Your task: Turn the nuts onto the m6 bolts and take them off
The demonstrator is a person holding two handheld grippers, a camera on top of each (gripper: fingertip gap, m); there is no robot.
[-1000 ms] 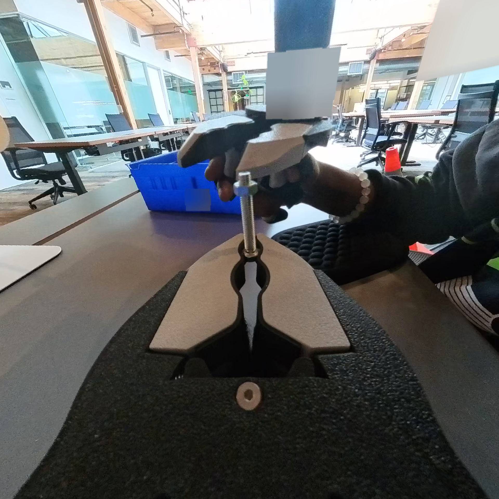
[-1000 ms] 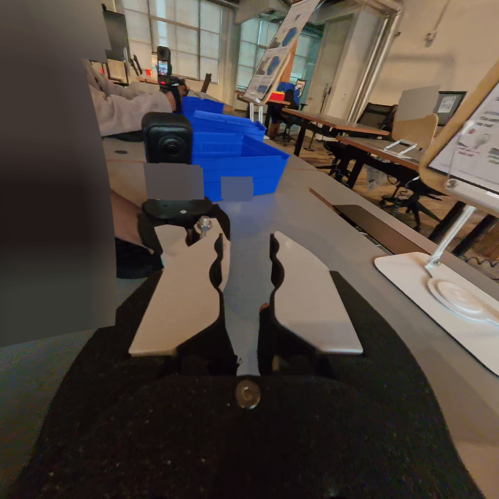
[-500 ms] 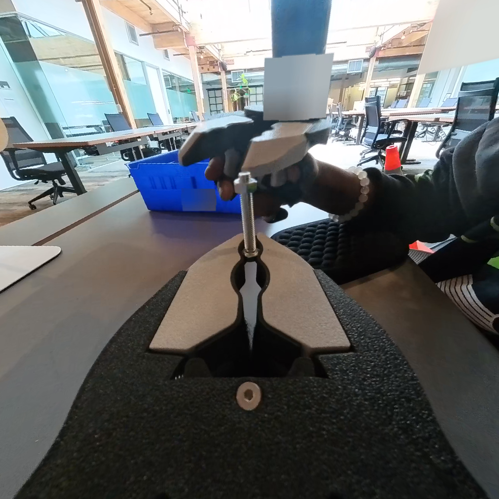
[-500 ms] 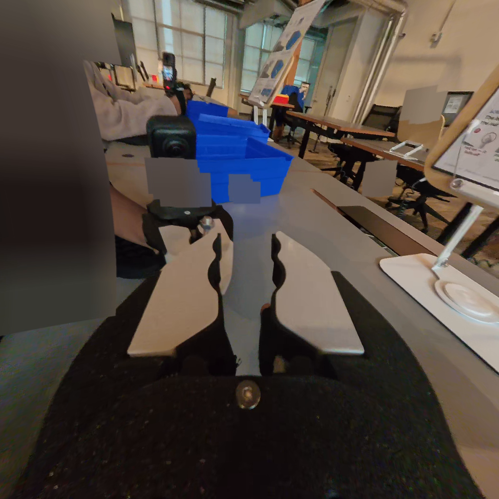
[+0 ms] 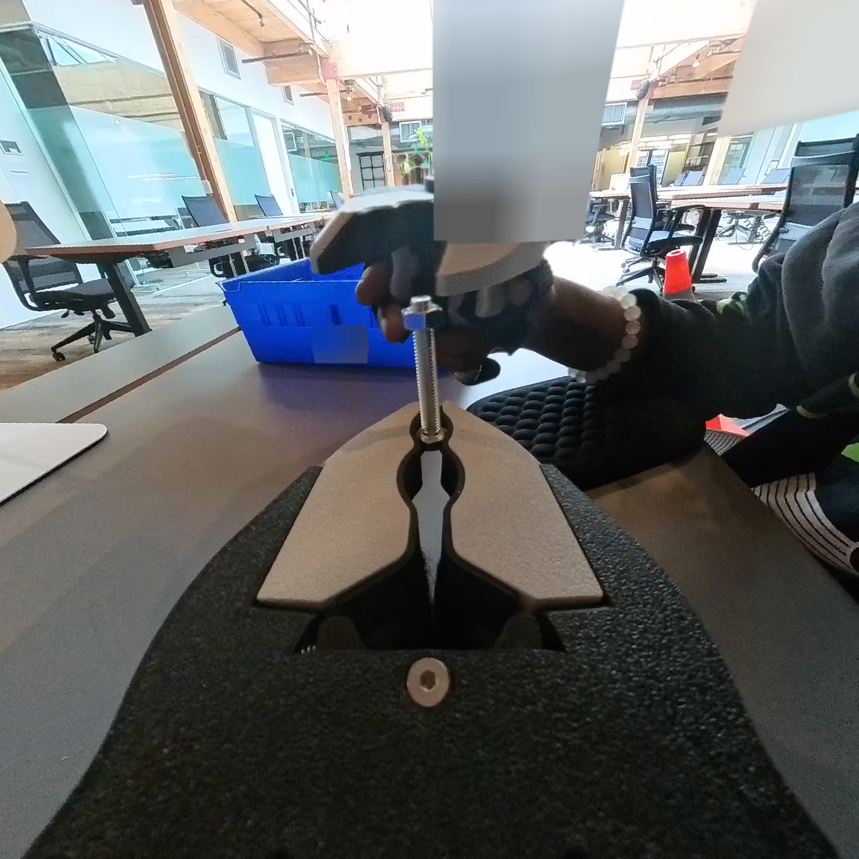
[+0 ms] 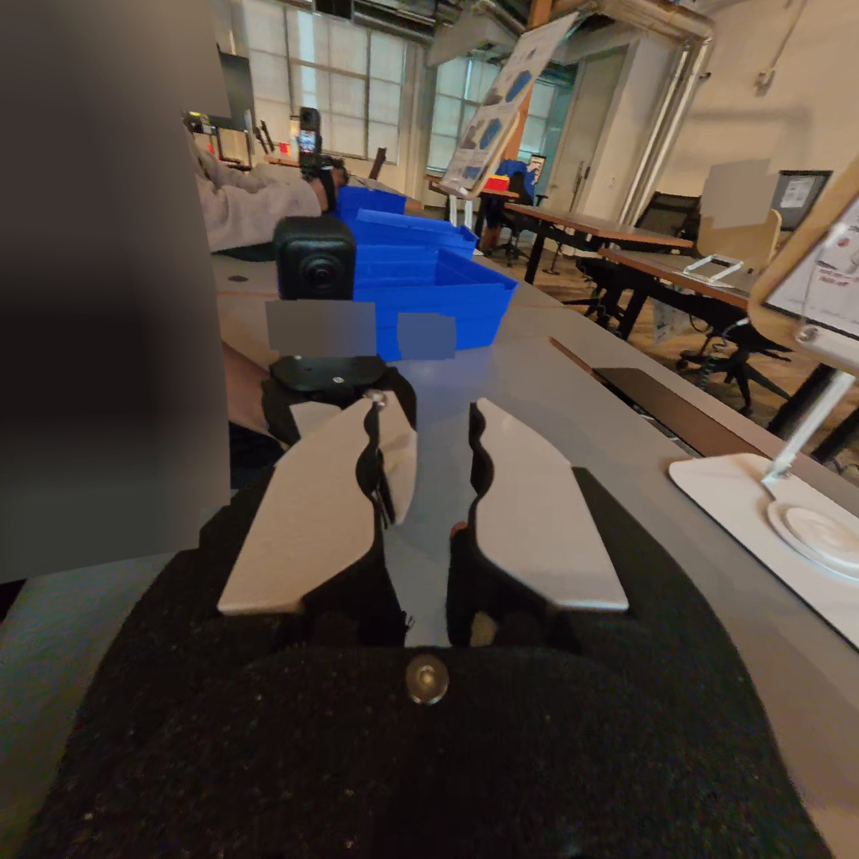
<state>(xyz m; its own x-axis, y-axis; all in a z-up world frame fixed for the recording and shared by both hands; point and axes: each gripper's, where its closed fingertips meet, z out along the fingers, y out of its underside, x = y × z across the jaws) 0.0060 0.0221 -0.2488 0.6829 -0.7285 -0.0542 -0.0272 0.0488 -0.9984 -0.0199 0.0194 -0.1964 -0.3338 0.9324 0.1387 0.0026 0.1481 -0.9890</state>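
Note:
In the left wrist view my left gripper (image 5: 430, 411) is shut on the lower end of a silver threaded bolt (image 5: 426, 372), which stands upright from the tip notch. A nut (image 5: 418, 318) sits near the bolt's top end. My right gripper (image 5: 409, 260), held by a hand, hovers just behind and above the nut with its fingers apart, not closed on it. In the right wrist view my right gripper (image 6: 425, 409) is open and empty. The bolt's top (image 6: 377, 399) shows just past its left fingertip (image 6: 358, 418), outside the gap.
A blue bin (image 5: 297, 325) stands on the dark table (image 5: 139, 465) behind the bolt, and more blue bins (image 6: 432, 297) recede along it. A black mesh cushion (image 5: 558, 418) lies right of the bolt. A white stand base (image 6: 762, 511) sits at right. Tip to tip, the grippers are about 6 centimeters apart.
My right gripper has opened a little wider and shifted, so the bolt's top sits closer to its left fingertip. My left gripper keeps the bolt still, and the nut stays near the top.

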